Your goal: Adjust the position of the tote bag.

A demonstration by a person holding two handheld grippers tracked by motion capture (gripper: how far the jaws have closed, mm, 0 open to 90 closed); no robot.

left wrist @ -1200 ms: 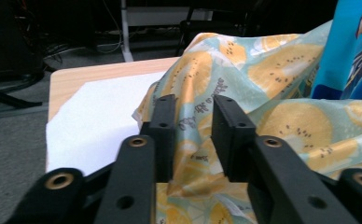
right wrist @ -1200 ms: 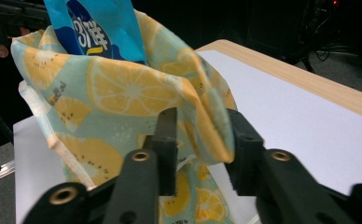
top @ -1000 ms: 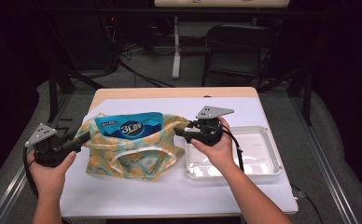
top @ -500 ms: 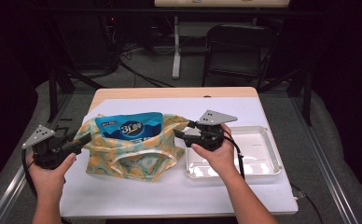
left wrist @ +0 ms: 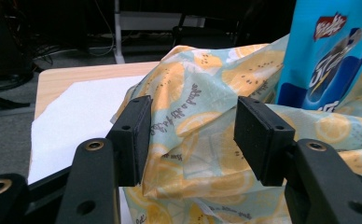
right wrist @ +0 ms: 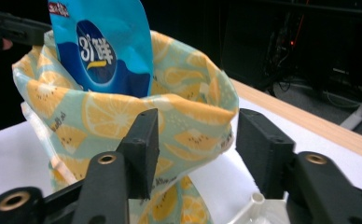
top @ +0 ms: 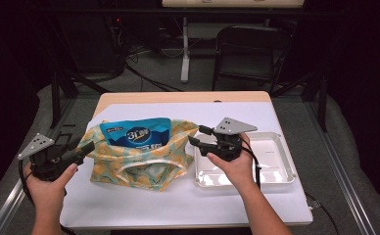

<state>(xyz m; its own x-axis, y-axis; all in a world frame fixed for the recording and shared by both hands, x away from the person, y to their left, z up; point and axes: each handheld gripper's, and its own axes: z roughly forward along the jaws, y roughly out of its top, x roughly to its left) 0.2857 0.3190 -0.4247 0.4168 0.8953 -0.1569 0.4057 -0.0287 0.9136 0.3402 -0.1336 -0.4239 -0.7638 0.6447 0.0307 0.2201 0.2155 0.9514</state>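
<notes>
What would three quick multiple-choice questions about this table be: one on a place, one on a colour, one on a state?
1. The white tray lies where from the lemon-print bag in the high view?
A left
B right
C behind

2. The snack packet in the bag is
A blue
B red
C green

3. The left gripper has its jaws
A clamped on the bag
B open
C gripping the tray

1 B: the tray sits at the bag's right.
2 A: blue with white lettering.
3 B: a gap shows beside each pad.

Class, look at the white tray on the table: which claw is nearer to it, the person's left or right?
Right. The right claw is at the tray's left end, its hand over the tray. The left claw is across the bag, at its far side.
</notes>
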